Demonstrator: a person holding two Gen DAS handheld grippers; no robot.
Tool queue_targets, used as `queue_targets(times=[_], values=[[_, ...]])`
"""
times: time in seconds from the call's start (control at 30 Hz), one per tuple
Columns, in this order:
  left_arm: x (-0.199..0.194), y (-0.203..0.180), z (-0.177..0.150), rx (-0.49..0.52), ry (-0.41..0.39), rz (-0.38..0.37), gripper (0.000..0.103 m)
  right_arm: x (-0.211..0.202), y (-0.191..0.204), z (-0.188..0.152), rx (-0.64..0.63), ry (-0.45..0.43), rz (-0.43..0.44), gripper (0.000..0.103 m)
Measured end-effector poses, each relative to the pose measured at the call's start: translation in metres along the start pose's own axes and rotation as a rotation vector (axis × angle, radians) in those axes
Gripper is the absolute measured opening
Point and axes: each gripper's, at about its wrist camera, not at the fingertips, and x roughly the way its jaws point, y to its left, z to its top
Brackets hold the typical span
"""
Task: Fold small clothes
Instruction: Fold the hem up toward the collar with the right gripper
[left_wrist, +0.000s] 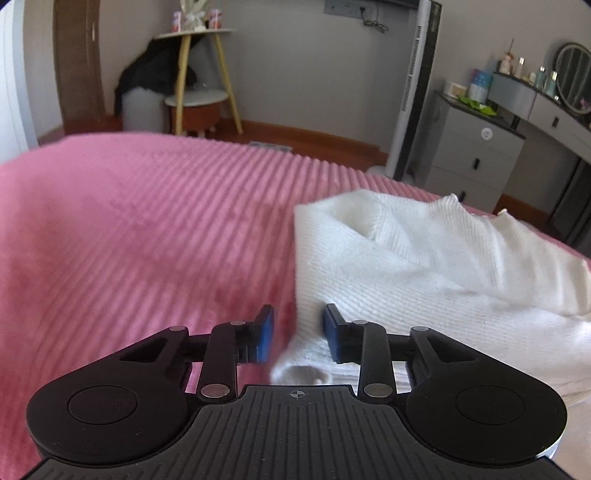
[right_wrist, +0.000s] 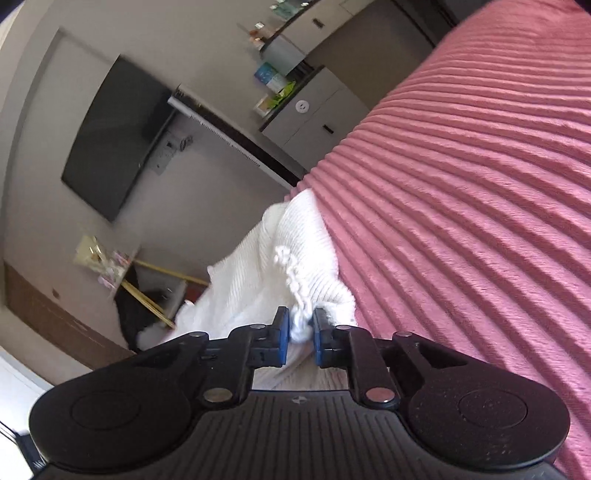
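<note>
A white knitted garment lies rumpled on the pink ribbed bedspread, on the right of the left wrist view. My left gripper is open, its blue pads either side of the garment's near left edge, just above the bed. In the right wrist view the same garment hangs lifted off the bedspread. My right gripper is shut on a bunched fold of it, next to a white knotted cord.
Beyond the bed stand a small round side table with yellow legs, a white tower fan and a grey dresser with a mirror. A dark wall-mounted TV shows in the right wrist view.
</note>
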Motion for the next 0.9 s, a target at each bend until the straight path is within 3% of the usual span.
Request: queue_targets(times=[0.13,0.2,0.4,0.5,0.53,0.57,0.67,0.9], values=[[-0.022,0.008,0.004,-0.01,-0.048,-0.005,0.052,-0.019,0.001,0.011,-0.013,-0.091,-0.035,0.032],[-0.027,0.007,0.009,-0.016,-0.058,-0.035,0.059,-0.023,0.012,0.008,-0.107,-0.139,-0.063,0.032],[-0.026,-0.034,0.009,0.08,-0.072,-0.139,0.07,-0.001,0.048,-0.016,-0.339,-0.075,0.006,0.031],[-0.004,-0.057,-0.005,0.147,-0.025,-0.147,0.069,0.015,0.053,-0.026,-0.455,-0.026,-0.056,0.029],[0.005,-0.061,-0.009,0.161,-0.003,-0.13,0.069,0.019,0.054,-0.027,-0.484,-0.013,-0.097,0.024],[0.012,-0.064,-0.014,0.168,-0.002,-0.114,0.071,0.024,0.054,-0.029,-0.524,-0.006,-0.121,0.017],[0.021,-0.068,-0.017,0.192,-0.039,-0.087,0.073,0.028,0.056,-0.031,-0.59,-0.01,-0.182,0.011],[0.031,-0.073,-0.013,0.238,-0.051,-0.052,0.08,0.03,0.054,-0.038,-0.626,-0.024,-0.214,0.01]])
